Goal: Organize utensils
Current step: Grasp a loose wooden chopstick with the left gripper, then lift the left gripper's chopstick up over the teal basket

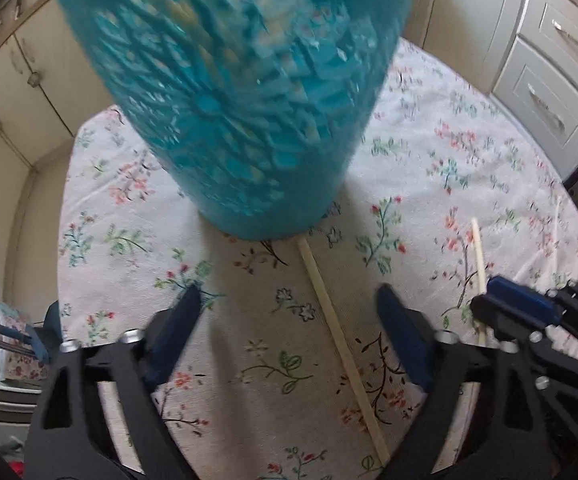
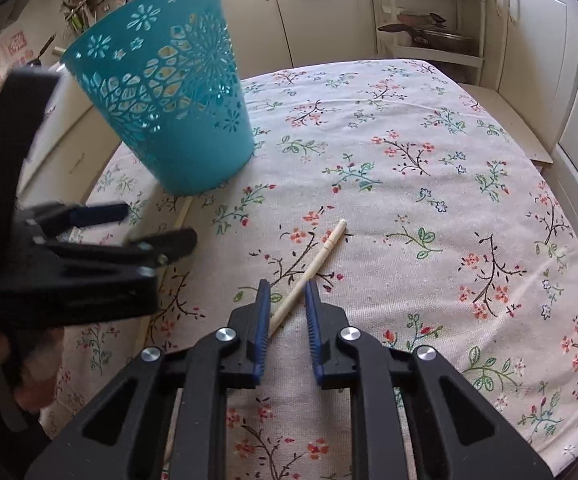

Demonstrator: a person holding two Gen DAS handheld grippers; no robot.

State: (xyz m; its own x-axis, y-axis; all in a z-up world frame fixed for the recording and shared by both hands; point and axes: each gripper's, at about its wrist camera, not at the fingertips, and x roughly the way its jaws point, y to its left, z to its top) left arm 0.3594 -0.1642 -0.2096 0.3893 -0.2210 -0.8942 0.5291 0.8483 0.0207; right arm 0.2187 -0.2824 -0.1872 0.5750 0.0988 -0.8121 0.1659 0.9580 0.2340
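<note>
A teal cut-out basket point(image 1: 233, 92) stands on the floral tablecloth; it also shows in the right wrist view point(image 2: 177, 92) at the left. Two pale wooden chopsticks lie on the cloth. One chopstick point(image 1: 341, 344) lies between my open left gripper's point(image 1: 289, 308) fingers, its far end at the basket's base. The other chopstick point(image 2: 313, 268) runs between the fingers of my right gripper point(image 2: 287, 294), which stands narrowly open around it, not clamped. The right gripper also shows in the left wrist view point(image 1: 517, 308), and the left gripper in the right wrist view point(image 2: 145, 228).
The table point(image 2: 429, 200) has a floral cloth and edges close on the left and right. Cream kitchen cabinets point(image 1: 549, 80) surround it. A shelf rack with pans point(image 2: 429, 28) stands behind the table.
</note>
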